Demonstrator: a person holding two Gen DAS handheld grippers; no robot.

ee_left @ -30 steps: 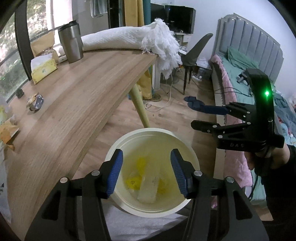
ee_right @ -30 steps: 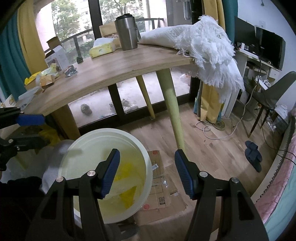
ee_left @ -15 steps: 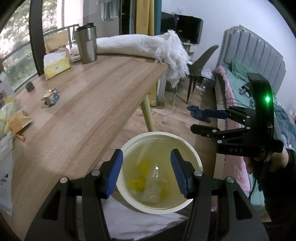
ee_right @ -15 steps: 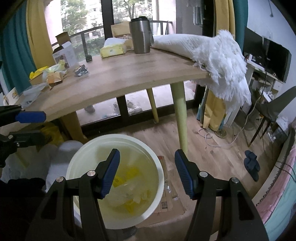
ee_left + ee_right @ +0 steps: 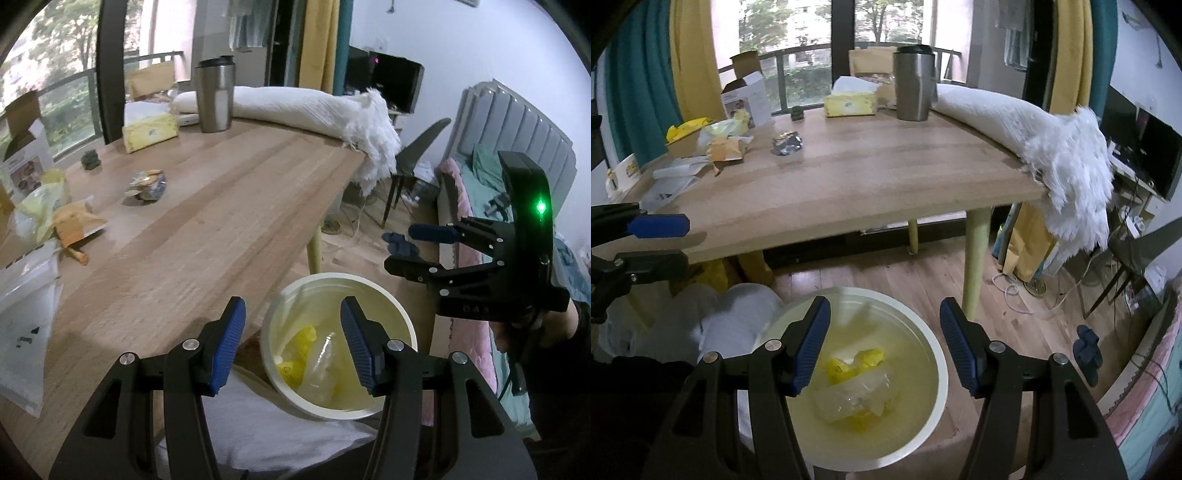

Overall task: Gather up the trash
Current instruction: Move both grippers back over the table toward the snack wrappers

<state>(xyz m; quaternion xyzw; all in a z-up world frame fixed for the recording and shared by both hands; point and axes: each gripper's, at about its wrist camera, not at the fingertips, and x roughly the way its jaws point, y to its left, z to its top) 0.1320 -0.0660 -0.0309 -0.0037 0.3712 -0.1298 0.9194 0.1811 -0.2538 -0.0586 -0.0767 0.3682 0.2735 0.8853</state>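
Left gripper (image 5: 291, 347) spread wide and holding nothing, over the table (image 5: 207, 229) edge and white bin (image 5: 402, 325); right gripper (image 5: 884, 347) likewise wide and empty, above the bin (image 5: 938, 354) on the floor. Yellow wrappers (image 5: 855, 363) and clear plastic (image 5: 857, 397) already in bin. Crumpled foil wrapper (image 5: 146, 184), orange-yellow wrappers (image 5: 70, 223) and white plastic bag (image 5: 26, 321) lying on table, steel tumbler (image 5: 215, 98) and white fringed cloth (image 5: 314, 110) toward far end.

Both grippers are black plastic frames with ribbed blue pads (image 5: 228, 350), silver screws; the right gripper (image 5: 413, 247) has a green LED glowing.
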